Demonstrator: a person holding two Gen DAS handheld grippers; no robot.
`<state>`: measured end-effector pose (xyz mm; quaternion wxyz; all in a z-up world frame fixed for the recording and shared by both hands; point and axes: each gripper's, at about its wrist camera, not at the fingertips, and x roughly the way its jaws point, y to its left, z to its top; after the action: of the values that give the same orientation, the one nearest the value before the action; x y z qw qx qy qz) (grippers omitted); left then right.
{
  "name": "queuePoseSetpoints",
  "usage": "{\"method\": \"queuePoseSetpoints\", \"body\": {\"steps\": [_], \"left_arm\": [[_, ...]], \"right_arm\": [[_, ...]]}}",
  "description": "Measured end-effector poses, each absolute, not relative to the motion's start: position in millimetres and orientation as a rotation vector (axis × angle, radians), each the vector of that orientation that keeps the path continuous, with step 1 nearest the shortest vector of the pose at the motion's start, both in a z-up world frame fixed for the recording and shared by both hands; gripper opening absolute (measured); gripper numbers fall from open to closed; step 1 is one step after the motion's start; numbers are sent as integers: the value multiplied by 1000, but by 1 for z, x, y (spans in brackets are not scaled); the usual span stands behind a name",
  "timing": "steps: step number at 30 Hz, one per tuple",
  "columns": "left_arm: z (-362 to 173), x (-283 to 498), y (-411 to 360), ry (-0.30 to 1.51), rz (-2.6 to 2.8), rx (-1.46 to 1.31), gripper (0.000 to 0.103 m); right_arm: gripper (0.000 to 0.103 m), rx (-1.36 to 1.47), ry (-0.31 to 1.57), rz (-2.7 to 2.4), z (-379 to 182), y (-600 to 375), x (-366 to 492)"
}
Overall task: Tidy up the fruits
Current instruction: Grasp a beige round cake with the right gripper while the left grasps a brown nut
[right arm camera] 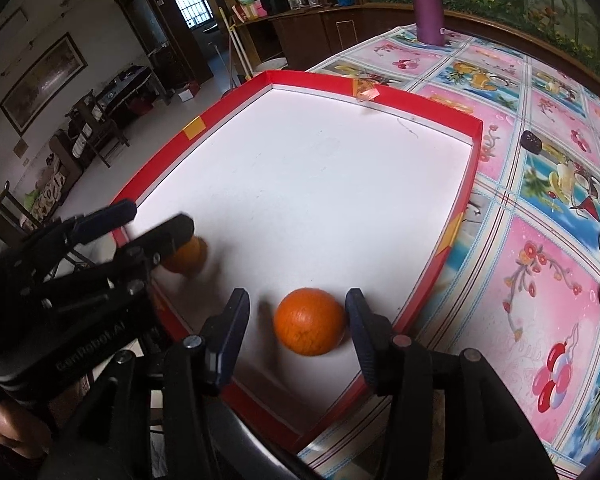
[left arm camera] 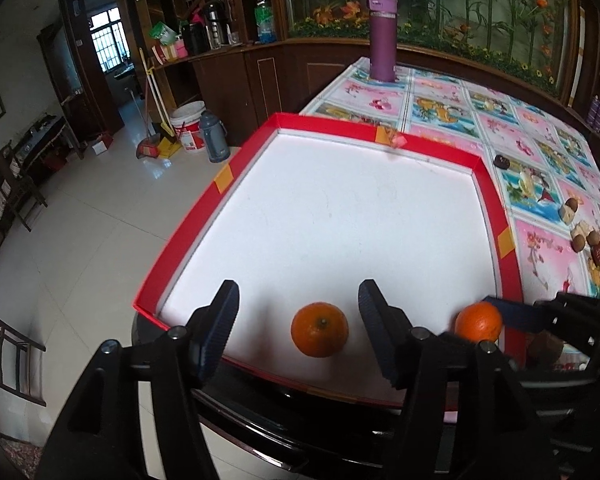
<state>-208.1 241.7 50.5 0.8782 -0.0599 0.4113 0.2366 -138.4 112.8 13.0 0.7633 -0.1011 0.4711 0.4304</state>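
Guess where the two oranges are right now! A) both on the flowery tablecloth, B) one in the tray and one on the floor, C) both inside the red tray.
C: each orange lies on the white floor of the red tray, between open grippers.

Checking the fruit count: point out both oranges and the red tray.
Stem-up orange (left arm camera: pixel 319 329), left wrist view, on its peel below the stem.
Second orange (right arm camera: pixel 309 321), right wrist view, middle of its peel.
Red tray (left arm camera: pixel 340 126), left wrist view, on its far rim.
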Motion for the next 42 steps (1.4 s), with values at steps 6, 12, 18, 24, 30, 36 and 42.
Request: {"method": "queuePoseSetpoints", "body": {"steps": [6,12,18,24,30,36,42], "left_arm": [[80,-213,231,760,512,-61,80],[105,-207,205,691,443,-30,87],[110,-179,147,702,245,1,87],[90,-137,78,762,44,38,87],[63,-92,29,810,-62,77,87],[36,-53,17,899,-122,56,82],[22,-34,14,944,-147,35,69]], "right_arm": [[54,-187,1000,974,23,97,-151],[62,-92,898,940,47,43,-148],[66,-23,848,770,52,-36,-126],[66,46,851,588,46,-120,-101],[66,62,884,511,34,-161,-73],[49,29,937,495,14,-151,-44],[28,12,970,466,1,-149,-32]]}}
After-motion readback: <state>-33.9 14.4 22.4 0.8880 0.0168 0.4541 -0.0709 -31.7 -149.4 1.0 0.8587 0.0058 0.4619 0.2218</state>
